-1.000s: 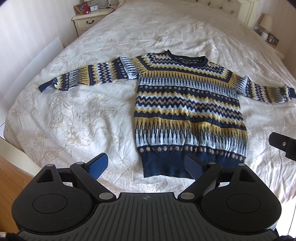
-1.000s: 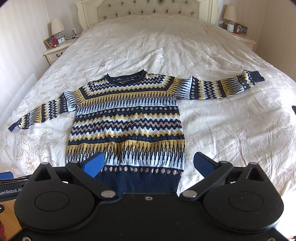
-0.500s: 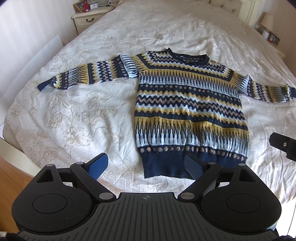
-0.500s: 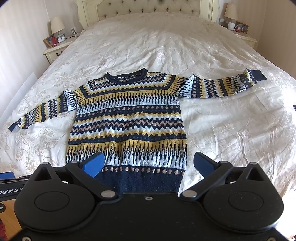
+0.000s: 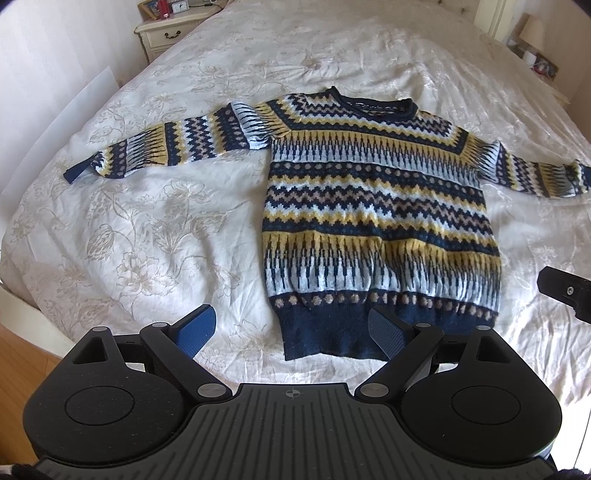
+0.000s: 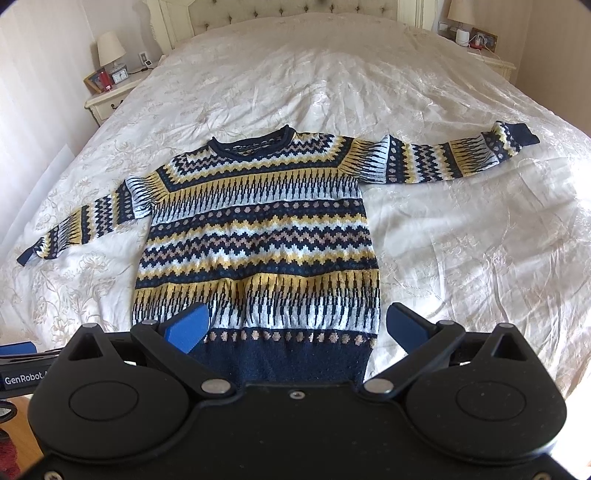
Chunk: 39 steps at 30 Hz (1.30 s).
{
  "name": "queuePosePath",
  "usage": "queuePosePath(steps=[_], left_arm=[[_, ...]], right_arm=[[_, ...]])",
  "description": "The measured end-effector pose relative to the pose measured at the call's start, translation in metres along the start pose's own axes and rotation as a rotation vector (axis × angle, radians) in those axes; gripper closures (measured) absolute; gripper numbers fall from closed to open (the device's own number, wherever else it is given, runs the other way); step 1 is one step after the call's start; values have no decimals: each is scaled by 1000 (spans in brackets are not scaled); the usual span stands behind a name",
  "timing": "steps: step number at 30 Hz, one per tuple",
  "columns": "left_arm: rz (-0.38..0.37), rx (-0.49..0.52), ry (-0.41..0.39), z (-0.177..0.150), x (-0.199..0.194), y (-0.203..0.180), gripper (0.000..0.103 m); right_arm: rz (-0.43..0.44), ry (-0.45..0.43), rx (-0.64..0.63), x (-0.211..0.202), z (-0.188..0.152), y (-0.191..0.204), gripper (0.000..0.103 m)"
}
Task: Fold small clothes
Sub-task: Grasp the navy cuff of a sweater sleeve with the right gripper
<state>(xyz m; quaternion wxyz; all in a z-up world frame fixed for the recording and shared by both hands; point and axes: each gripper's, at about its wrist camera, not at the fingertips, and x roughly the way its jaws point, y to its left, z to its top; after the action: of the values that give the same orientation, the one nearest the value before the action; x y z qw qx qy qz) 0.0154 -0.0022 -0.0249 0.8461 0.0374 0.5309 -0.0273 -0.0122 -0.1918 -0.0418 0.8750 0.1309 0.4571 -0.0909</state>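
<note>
A patterned navy, yellow and white sweater point(image 5: 373, 206) lies flat and face up on the bed, both sleeves spread out sideways; it also shows in the right wrist view point(image 6: 258, 236). My left gripper point(image 5: 291, 330) is open and empty, held above the hem's left corner. My right gripper point(image 6: 295, 326) is open and empty, held above the navy hem point(image 6: 284, 358). Neither gripper touches the sweater.
The bed has a white floral bedspread point(image 5: 140, 229). A nightstand point(image 5: 166, 33) with a clock stands at the far left, another nightstand with a lamp point(image 6: 476, 48) at the far right. A tufted headboard point(image 6: 288, 11) is at the back. Wood floor point(image 5: 22, 365) shows near left.
Both grippers have crept slightly forward and down toward the sweater's hem. The sweater has not moved and both grippers stay open.
</note>
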Motion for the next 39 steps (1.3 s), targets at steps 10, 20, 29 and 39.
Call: queuePosePath(steps=[10, 20, 29, 39], left_arm=[[8, -6, 6, 39, 21, -26, 13], [32, -82, -38, 87, 34, -64, 13], [79, -128, -15, 112, 55, -95, 13], [120, -136, 38, 122, 74, -119, 13]], right_arm=[[45, 56, 20, 44, 36, -43, 2], [-10, 64, 52, 105, 107, -139, 8], [-106, 35, 123, 153, 185, -252, 10], [-292, -10, 198, 193, 256, -369, 17]])
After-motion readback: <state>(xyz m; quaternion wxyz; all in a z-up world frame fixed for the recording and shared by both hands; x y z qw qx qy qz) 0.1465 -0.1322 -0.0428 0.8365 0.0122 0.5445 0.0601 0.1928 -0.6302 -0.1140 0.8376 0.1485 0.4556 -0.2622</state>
